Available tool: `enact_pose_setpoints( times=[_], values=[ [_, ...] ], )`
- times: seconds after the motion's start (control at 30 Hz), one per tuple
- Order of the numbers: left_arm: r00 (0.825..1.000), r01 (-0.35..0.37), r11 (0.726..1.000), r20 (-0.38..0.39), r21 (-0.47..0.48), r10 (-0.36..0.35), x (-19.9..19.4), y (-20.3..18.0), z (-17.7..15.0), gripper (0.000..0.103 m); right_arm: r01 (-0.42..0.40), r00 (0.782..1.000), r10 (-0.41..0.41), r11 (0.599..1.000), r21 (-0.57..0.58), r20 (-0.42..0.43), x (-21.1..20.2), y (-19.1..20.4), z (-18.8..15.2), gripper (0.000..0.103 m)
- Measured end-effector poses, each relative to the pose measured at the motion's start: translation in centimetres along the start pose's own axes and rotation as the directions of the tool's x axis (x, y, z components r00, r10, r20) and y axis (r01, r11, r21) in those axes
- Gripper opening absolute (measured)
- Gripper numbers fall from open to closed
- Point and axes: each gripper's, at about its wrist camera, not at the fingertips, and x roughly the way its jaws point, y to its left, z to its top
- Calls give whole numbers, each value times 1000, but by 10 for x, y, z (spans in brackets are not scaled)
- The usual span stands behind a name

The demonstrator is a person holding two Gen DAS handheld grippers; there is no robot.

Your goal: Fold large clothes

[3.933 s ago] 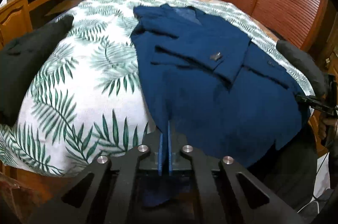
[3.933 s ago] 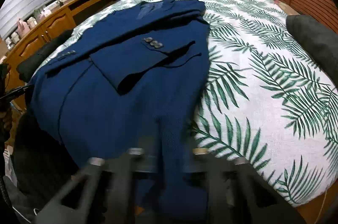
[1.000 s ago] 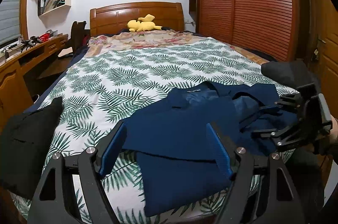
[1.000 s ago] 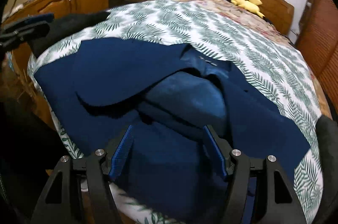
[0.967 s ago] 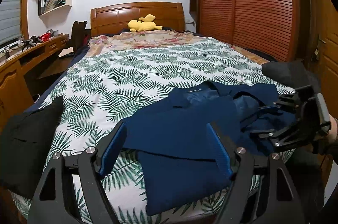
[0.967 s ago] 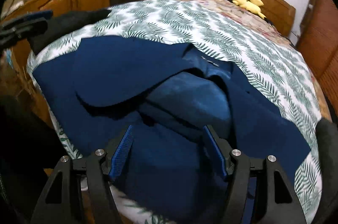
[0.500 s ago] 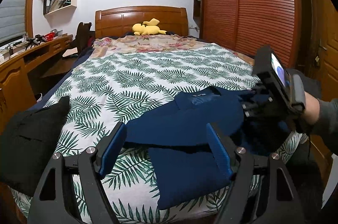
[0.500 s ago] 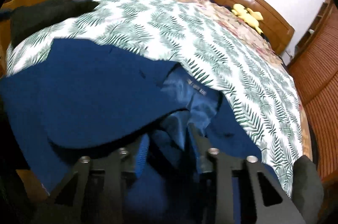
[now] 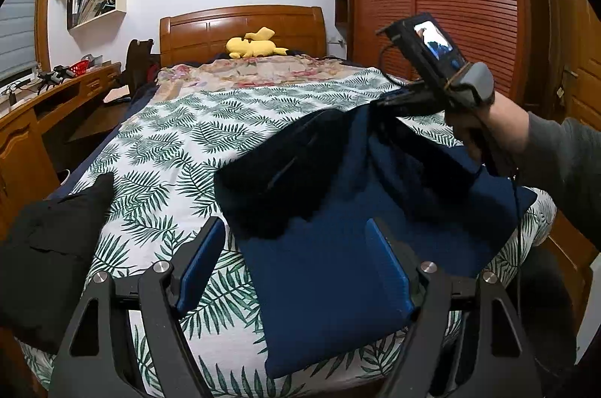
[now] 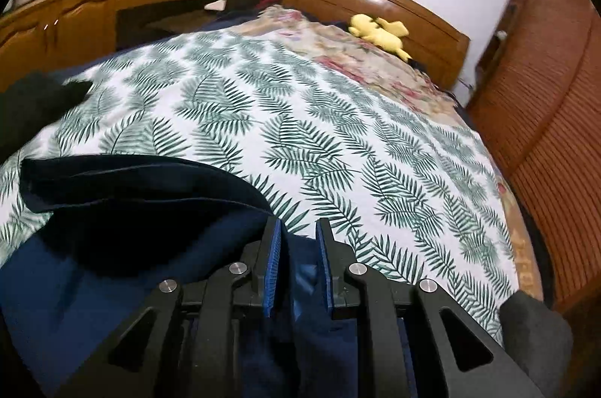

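Observation:
The navy blue jacket point(image 9: 330, 266) lies folded across the near end of the bed point(image 9: 210, 120). My right gripper point(image 9: 381, 103), held in a hand with a grey sleeve, is raised above the bed with a bunch of the jacket hanging from its tip. In the right wrist view blue jacket fabric point(image 10: 300, 270) fills the narrow gap of my right gripper point(image 10: 298, 227); its jaws are closing on it. The left gripper point(image 9: 295, 229) hovers open over the jacket's near part, its blue pads wide apart and gripping nothing.
A black garment point(image 9: 49, 247) lies on the bed's near left corner and a grey one point(image 10: 533, 334) on the near right. A yellow plush toy point(image 9: 255, 47) rests by the headboard. A wooden desk point(image 9: 22, 135) runs along the left, a slatted wardrobe point(image 9: 450, 3) along the right.
My right gripper has gone from open to narrowly closed on the jacket's bunched fabric and has risen with it toward the headboard. The left gripper has stayed open and still.

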Motion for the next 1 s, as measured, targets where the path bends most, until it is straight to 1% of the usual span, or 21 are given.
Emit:
enact_pose_setpoints(
  times=[0.03,0.1,0.17,0.27,0.47,0.53,0.57,0.6,0.63,0.8,0.9,1.0],
  values=[
    [1000,2,1000,-1,1,-2,1,-1,0,78,-2,1000,2,1000,7,1,-1,0,-2,32],
    [1000,7,1000,-5,2,-7,5,-4,2,78,-22,1000,22,1000,14,5,-3,0,-7,38],
    [1000,14,1000,-6,3,-14,8,-7,5,78,-48,999,48,999,19,8,-8,-2,-14,38],
    [1000,24,1000,-12,4,-24,14,-12,7,78,-82,997,82,996,34,4,-21,-17,-29,39],
    [999,44,999,-20,7,-44,28,-27,14,78,-121,992,122,991,56,-17,-52,-51,-76,41],
    [999,49,999,-23,8,-49,33,-31,16,78,-124,992,125,991,49,-30,-60,-61,-92,50],
    [998,53,999,-22,6,-53,35,-34,18,78,-125,991,127,991,47,-35,-62,-65,-99,53],
    [998,56,998,-21,5,-56,36,-35,19,78,-118,992,120,992,44,-39,-65,-71,-108,56],
    [998,59,998,-19,3,-59,38,-38,20,78,-104,993,106,993,49,-44,-67,-78,-117,57],
    [997,77,997,-32,5,-76,52,-52,22,78,-64,991,77,990,122,-110,-64,-121,-153,57],
    [996,81,997,-45,8,-81,60,-61,23,78,-43,991,63,984,172,-116,-61,-149,-165,57],
    [994,93,996,-53,13,-92,68,-71,24,78,-27,992,54,975,219,-117,-57,-170,-170,57]
  ],
)
